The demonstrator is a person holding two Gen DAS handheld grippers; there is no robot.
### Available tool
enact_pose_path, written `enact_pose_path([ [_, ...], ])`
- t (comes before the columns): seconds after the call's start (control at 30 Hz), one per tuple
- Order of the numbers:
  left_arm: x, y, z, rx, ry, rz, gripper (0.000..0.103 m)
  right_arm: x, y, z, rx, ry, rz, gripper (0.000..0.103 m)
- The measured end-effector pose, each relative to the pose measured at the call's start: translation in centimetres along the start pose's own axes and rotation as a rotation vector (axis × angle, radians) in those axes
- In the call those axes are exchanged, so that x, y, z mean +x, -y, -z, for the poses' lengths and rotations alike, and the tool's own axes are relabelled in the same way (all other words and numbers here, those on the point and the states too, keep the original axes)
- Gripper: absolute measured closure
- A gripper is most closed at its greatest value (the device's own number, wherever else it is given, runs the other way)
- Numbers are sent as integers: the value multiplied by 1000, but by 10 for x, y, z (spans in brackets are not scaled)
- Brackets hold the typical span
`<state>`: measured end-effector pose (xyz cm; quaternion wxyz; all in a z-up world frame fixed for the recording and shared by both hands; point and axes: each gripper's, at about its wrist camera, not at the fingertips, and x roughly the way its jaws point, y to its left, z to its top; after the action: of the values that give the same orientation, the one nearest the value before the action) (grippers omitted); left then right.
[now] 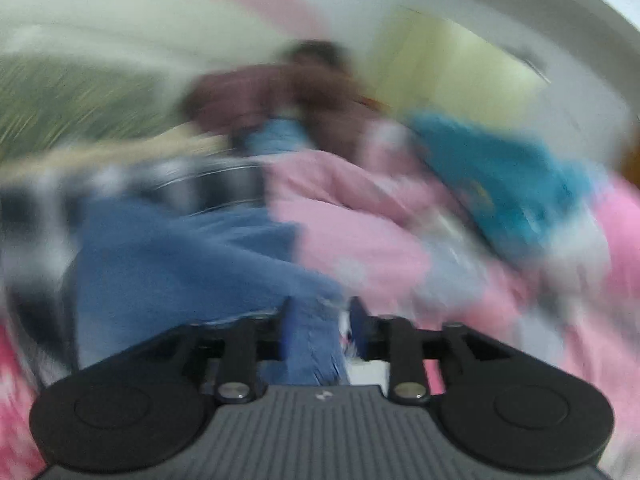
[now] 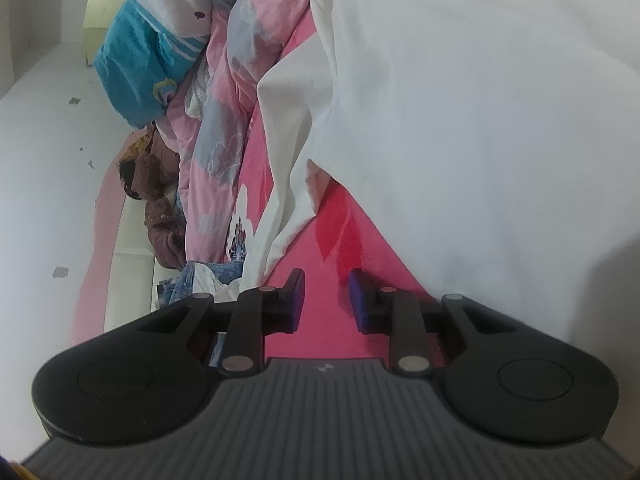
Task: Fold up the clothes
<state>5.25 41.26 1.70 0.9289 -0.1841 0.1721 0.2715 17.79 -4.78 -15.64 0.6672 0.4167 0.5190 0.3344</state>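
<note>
The left wrist view is heavily motion-blurred. A blue denim garment [image 1: 192,256] runs from the left middle down between the fingers of my left gripper [image 1: 320,312], which is shut on a bunched fold of it. In the right wrist view a white garment [image 2: 460,112] covers the upper right, spread over a bright pink sheet [image 2: 324,320]. My right gripper [image 2: 326,294] hovers over the bare pink sheet just beside the white garment's lower edge. It is open, with nothing between its fingers. A bit of the denim [image 2: 188,280] shows left of the gripper.
A pink and grey patterned quilt [image 2: 224,100] lies bunched along the bed. A teal cloth [image 2: 128,68] and a brown garment [image 2: 156,200] rest against the white wall [image 2: 48,180]. Both also appear blurred: the teal cloth [image 1: 500,176], the brown garment [image 1: 280,96].
</note>
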Motion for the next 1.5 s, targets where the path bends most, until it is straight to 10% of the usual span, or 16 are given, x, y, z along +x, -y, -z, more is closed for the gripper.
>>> enact_pose_path([
  [0.43,-48,74,81,1097,-20,240,33,2,-3,1,-66,-16,22,80],
  [0.57,-13,83,91,1183,-77,221,42,2,-2,2,-66,-15,19,80],
  [0.67,20,79,83,1113,-198,180,98,2,-2,3,-68,-14,18,80],
  [0.7,27,77,77,1061,-234,181,101,1,-1,3,-68,-14,16,80],
  [0.97,-8,46,-18,443,-145,287,101,1,-2,3,-79,-21,14,80],
  [1.17,-34,25,-56,67,-314,313,101,-1,0,3,-83,-26,8,80],
  [1.5,66,1,-55,-144,-465,91,101,0,-1,5,-92,-23,16,80],
])
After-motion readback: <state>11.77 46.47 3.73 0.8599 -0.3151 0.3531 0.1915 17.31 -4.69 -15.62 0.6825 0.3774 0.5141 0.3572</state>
